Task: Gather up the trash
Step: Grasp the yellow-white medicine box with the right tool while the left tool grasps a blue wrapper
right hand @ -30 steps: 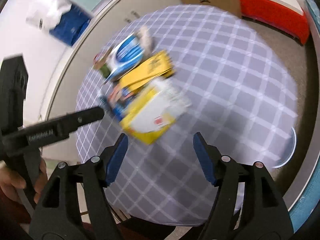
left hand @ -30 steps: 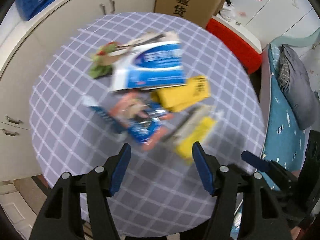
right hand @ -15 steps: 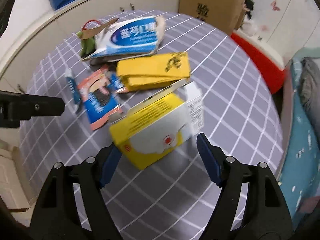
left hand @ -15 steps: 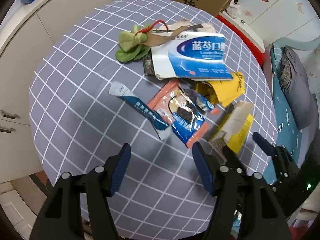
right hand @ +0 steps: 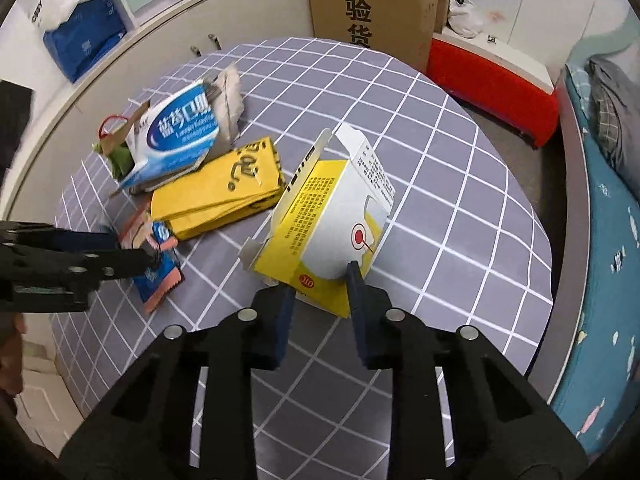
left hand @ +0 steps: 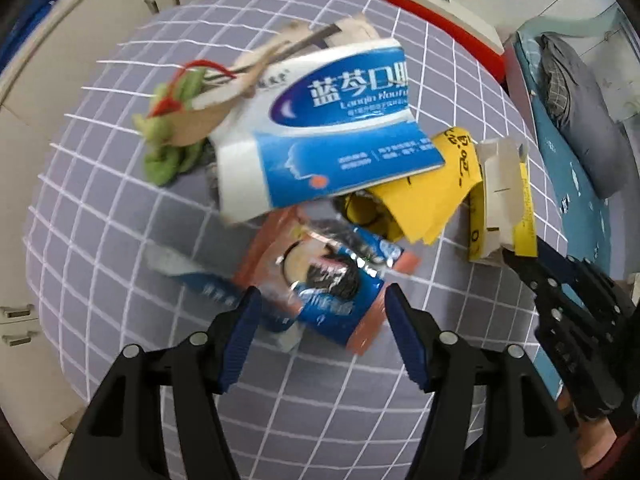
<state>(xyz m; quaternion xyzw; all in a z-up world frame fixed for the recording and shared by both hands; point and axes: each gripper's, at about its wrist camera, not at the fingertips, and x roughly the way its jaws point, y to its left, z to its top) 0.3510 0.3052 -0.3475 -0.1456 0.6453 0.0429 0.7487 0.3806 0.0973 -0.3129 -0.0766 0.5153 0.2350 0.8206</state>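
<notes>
Right gripper (right hand: 320, 292): jaws closing on the yellow-and-white carton (right hand: 328, 224), blue pads pressed against its near lower corner, one on either side. The carton is tilted, top flap open, resting on the round table (right hand: 460, 200) near its middle, toward the right edge.

Left gripper (left hand: 322, 320): jaws spread and opening, nothing clamped. It points steeply down over the orange-and-blue snack wrapper (left hand: 332, 276), whose near end lies between the blue pads without touching either. Picture blurred here; contact with the table cannot be told.

Table covering: grey cloth with white grid lines.

Trash on the table, a loose cluster in the left half:
- Blue-and-white medicine box (left hand: 324, 128), flattened, printed with Chinese characters, lying over other scraps toward the far-left edge.
- Green scrap with red cord (left hand: 168, 136), touching the box's left end, with torn brown cardboard (left hand: 224, 92) over it.
- Yellow paper bag (right hand: 220, 192), flat, black writing, just beside the box and touching the snack wrapper's far end.
- Blue sachet strip (left hand: 200, 280), beside the wrapper's left side, blurred.

Around the table: brown cardboard box with black characters (right hand: 368, 4) standing past the far edge; red-and-white low bench (right hand: 492, 80) to its right; white cabinets (right hand: 168, 32) along the left; bed with teal sheet (right hand: 608, 240) on the right.
</notes>
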